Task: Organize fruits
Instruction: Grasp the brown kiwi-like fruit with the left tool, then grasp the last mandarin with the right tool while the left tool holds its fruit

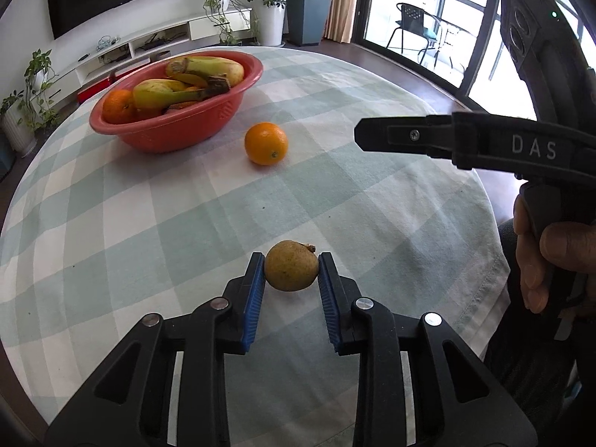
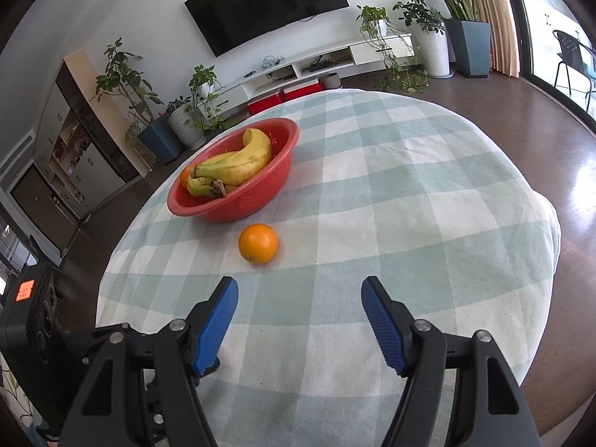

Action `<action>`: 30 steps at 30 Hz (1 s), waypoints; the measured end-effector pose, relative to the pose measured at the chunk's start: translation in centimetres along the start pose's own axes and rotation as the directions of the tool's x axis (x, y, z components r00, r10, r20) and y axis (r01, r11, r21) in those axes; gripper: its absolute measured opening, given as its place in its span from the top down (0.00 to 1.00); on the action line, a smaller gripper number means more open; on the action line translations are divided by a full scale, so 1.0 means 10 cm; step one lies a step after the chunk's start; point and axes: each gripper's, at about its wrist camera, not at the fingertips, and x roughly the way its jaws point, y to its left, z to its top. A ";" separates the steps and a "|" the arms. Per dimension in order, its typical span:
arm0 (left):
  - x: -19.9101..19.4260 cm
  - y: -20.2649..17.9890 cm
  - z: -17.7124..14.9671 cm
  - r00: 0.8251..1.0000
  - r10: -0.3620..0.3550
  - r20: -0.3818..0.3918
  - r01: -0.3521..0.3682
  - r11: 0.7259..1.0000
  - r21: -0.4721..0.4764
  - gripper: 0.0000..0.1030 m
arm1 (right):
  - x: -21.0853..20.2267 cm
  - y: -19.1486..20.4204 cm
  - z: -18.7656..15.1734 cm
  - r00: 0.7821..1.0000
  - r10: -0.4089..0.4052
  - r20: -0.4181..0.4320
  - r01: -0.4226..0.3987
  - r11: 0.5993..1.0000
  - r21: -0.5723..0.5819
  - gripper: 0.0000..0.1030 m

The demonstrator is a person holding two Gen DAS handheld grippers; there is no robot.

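Left wrist view, largest first: round counter [image 1: 186,223] under a pale green-and-white checked cloth. Far left on it, red oval plastic bowl [image 1: 175,126] already loaded with yellow bananas [image 1: 186,91] and one orange. Near the bowl's right side but apart from it, loose round orange [image 1: 266,143] on the cloth. At the near edge, small brownish-yellow round fruit with a stub of stem [image 1: 291,265], squeezed between the blue ribbed pads of the left gripper [image 1: 291,279], jaws clenched on both its flanks; cannot tell whether lifted clear of the cloth.

Right wrist view: right gripper [image 2: 300,320] over bare cloth on the near side of the loose orange, jaws released, nothing between them.

Step in hand, by judgement: grasp on the small fruit made, carry not yet done. Next move: lift, travel far and left over the bowl rim, lower among the bananas, release. Orange likely after that.
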 end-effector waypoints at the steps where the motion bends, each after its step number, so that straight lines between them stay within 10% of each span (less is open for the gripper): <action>1: -0.03 0.07 -0.01 1.000 0.008 0.003 -0.008 1.000 -0.016 0.74 | 0.04 0.03 0.01 1.000 0.001 -0.011 -0.001 1.000 -0.014 0.30; 18: -0.21 0.85 -0.14 0.997 0.064 0.030 -0.058 0.982 -0.178 0.74 | 0.82 0.48 0.37 0.989 -0.088 -0.119 0.060 0.974 -0.221 0.32; 30: -0.14 0.91 -0.21 0.998 0.058 0.031 -0.050 0.977 -0.208 0.74 | 0.99 0.56 0.33 0.980 -0.140 -0.137 0.096 0.953 -0.288 0.60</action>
